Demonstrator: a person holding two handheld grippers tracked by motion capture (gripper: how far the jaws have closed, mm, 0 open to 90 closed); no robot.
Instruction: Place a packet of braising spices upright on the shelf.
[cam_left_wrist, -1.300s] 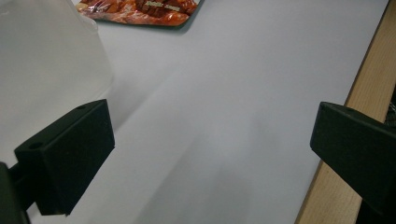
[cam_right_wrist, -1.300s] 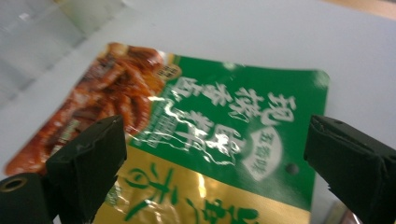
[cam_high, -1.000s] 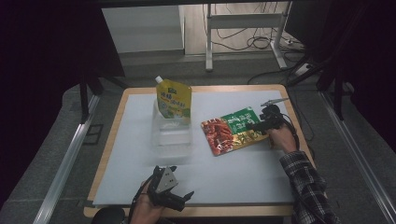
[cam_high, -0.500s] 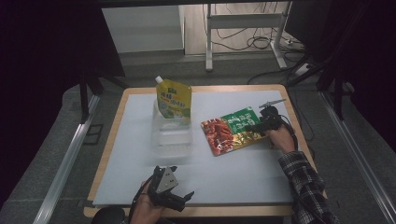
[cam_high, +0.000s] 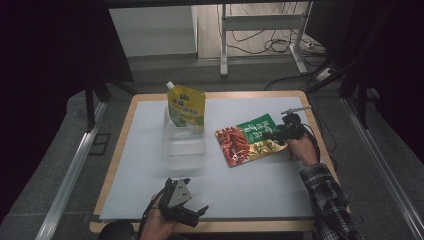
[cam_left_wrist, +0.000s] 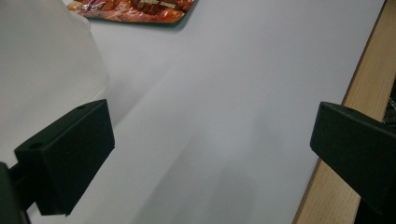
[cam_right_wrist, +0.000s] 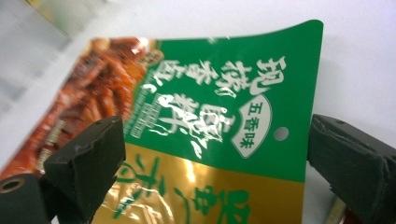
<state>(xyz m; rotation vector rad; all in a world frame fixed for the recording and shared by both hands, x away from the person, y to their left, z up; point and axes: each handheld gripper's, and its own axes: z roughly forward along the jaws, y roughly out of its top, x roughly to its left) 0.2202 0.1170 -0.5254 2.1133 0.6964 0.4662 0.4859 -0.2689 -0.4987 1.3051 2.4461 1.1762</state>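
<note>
The white sheet-covered table with a pale wooden rim (cam_high: 260, 200) spreads across the middle of the high view. Above the centre of that view stands a clear plastic box (cam_high: 183, 145), and a yellow stand-up spout pouch with a white cap (cam_high: 186, 106) leans upright at its far edge. Just right of the box, right of centre, lies the flat foil snack pouch printed green, gold and red (cam_high: 247, 140). My right gripper (cam_high: 280, 134) sits at the pouch's right edge, in my hand with the plaid sleeve. In the right gripper view my jaws stand wide apart on either side of the pouch's (cam_right_wrist: 224, 121) green and gold end; they have not closed on it and I cannot tell whether they touch it. My left gripper (cam_high: 192, 214) rests at the lower centre of the high view near the table's near edge, jaws spread wide over bare white sheet, holding nothing.
</note>
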